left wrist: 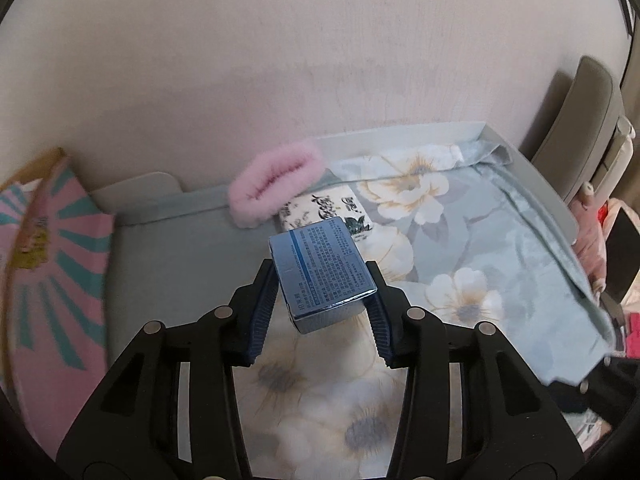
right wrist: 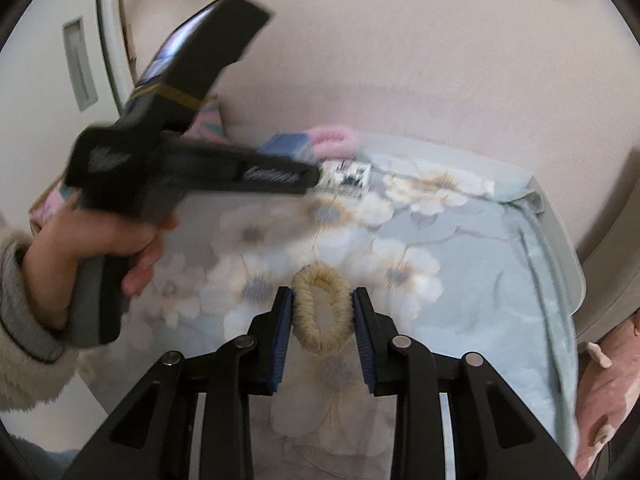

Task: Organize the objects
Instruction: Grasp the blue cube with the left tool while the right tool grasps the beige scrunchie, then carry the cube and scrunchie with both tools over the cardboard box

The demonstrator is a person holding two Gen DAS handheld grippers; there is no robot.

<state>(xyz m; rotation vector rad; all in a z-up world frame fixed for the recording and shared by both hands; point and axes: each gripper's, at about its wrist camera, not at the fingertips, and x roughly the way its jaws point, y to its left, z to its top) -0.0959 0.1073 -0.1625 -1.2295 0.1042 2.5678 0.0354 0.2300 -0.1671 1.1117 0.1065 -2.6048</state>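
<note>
A home bedroom: a bed with a floral sheet (left wrist: 460,216) against a plain wall (left wrist: 280,60), a pink fluffy scrunchie (left wrist: 276,178) on it.

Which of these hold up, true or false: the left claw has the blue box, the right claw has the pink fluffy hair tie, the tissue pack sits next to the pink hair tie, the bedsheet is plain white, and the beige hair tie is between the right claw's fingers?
1. The left claw grips the blue box. True.
2. The right claw holds the pink fluffy hair tie. False: the pink one lies on the bed by the wall, away from either claw.
3. The tissue pack sits next to the pink hair tie. True.
4. The bedsheet is plain white. False: it is pale blue with a flower print.
5. The beige hair tie sits between the right claw's fingers. True.
</note>
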